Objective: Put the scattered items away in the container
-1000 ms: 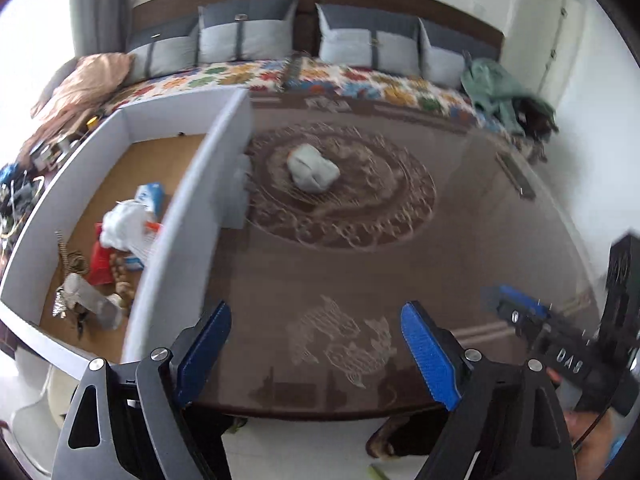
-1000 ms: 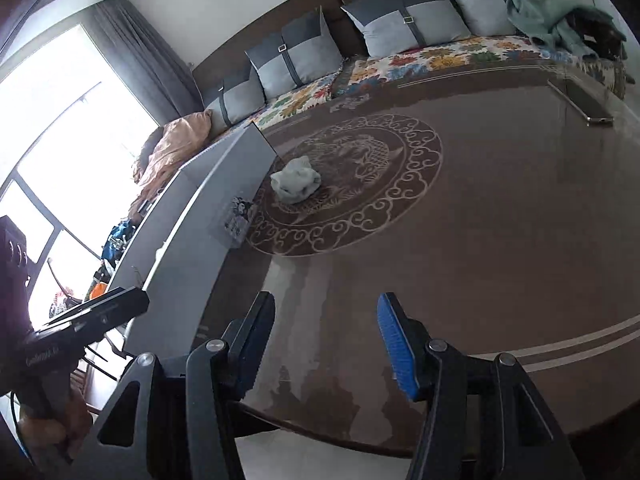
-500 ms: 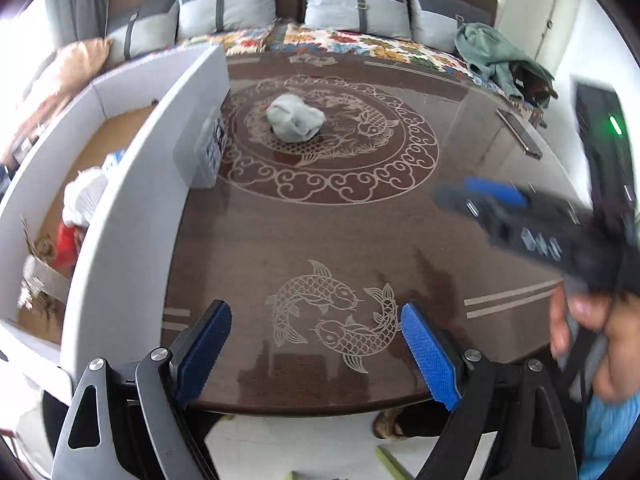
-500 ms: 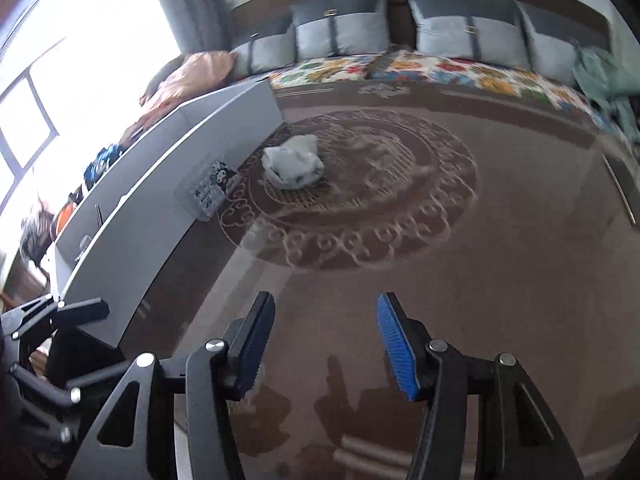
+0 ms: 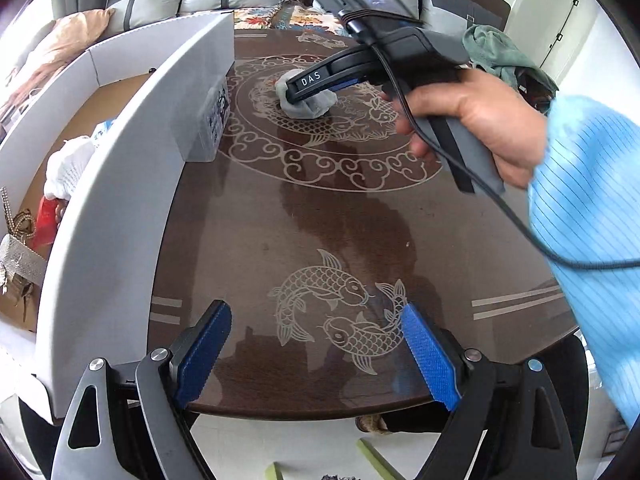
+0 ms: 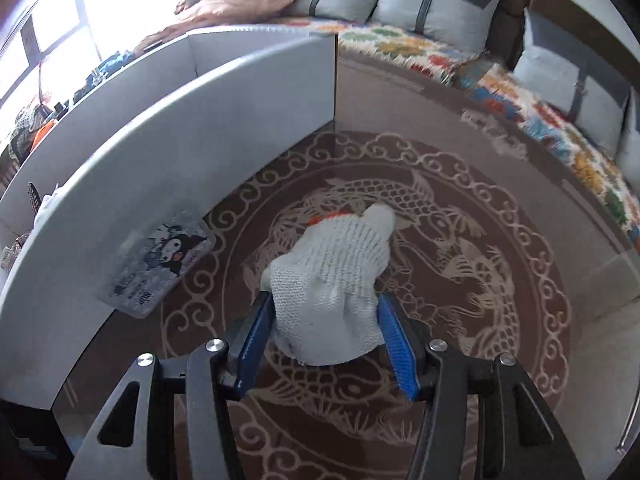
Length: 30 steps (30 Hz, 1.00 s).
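Knit cotton: white work glove (image 6: 332,284), crumpled in a lump on the tabletop (image 6: 500,380), orange trim just visible at its far edge.

Right wrist / position: glove sits between the 2 blue pads (image 6: 390,340) of the right gripper (image 6: 324,340), at the centre of the dragon medallion, near the grey container (image 6: 168,168) wall.
Right wrist / jaws: spread about as wide as the lump, pads at or nearly at its sides; no squeeze visible in the fabric, so not clamped yet by my read.
Right wrist / handling: light, soft, will compress and sag. Not fragile, not slippery. Best hold looks like the thick bunched middle; a loose edge would likely pull out or drape.
Right wrist / hidden: underside of glove and exact pad contact not visible. Card with cartoon print (image 6: 160,264) leans on the container wall, text unreadable.

Left wrist / jaws: left gripper (image 5: 316,352) released, wide apart, nothing between them, hovering over the near tabletop edge.
Left wrist / glove: mostly blocked by the right gripper's black body; only a grey-white bit shows.
Left wrist / container: already holds several items, mostly cut off by the near wall; a white bundle (image 5: 66,168) and something red (image 5: 46,222) can be made out, rest unclear.
Left wrist / right hand (image 5: 476,120): wrapped on the handle; trigger finger position hard to read.
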Available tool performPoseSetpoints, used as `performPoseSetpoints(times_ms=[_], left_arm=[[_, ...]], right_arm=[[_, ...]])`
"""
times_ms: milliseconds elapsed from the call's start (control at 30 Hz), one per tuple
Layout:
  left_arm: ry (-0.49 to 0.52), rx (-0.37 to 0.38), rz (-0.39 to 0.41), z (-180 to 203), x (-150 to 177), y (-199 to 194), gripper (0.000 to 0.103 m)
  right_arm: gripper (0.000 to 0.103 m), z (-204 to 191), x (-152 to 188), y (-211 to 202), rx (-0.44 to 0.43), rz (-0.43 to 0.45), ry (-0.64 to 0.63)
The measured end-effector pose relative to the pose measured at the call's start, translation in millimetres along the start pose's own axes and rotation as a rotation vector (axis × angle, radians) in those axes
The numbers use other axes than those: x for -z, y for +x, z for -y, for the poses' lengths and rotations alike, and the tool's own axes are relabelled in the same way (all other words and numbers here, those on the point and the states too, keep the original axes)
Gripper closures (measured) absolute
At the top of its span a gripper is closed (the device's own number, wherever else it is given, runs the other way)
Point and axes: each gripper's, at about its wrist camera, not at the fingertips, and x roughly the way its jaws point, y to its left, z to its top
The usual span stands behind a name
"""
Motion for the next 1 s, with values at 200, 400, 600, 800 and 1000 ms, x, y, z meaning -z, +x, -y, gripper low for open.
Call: performPoseSetpoints(times_ms=[200, 400, 600, 800, 1000], left_arm=[[-0.018, 0.013, -0.027, -5, -4, 8, 0.016], [-0.005, 0.030, -0.010, 2, -4, 3, 0.016], [0.049, -0.092, 0.038, 11, -31, 5, 0.016], [0.111, -0.257, 0.098, 19, -67, 9, 0.016], [0.127, -0.443, 0.106, 9, -132, 37, 0.016]], right_arm=[[0.071, 13, 16, -5, 0.030, -0.080, -0.005], [0.071, 66, 103, -58, 0.087, -0.179, 0.095], [0.047, 112, 184, -124, 0.232, -0.254, 0.188], [0.045, 104, 181, -163, 0.147, -0.042, 0.258], [0.045, 87, 184, -152, 0.048, 0.032, 0.357]])
